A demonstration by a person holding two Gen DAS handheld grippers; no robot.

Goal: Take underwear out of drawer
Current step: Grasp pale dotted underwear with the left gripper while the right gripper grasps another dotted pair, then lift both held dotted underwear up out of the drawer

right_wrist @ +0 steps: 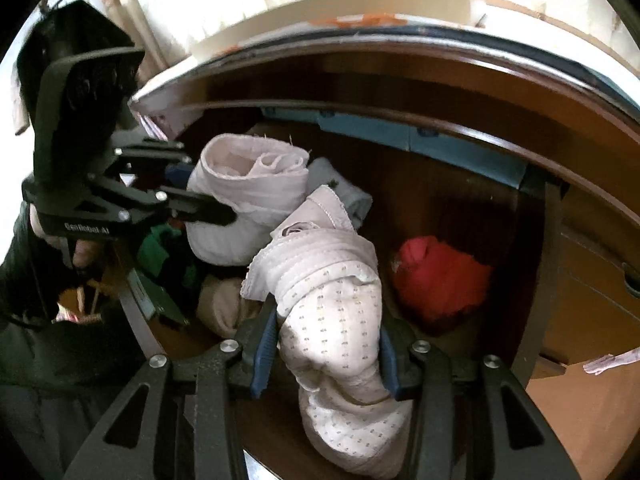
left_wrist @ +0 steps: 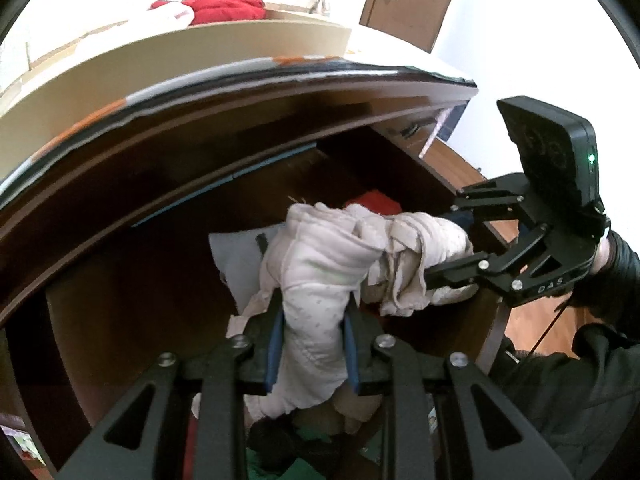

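Both claws, my left claw [left_wrist: 312, 344] and right claw [right_wrist: 326, 350], squeeze the pale underwear [left_wrist: 320, 264]; it hangs over the drawer [right_wrist: 460, 208], red cloth [right_wrist: 440, 276] at three o'clock, not out yet.

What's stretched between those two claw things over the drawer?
The pale dotted underwear spans from the right gripper to the left gripper, both shut on it. The right wrist view shows this best.
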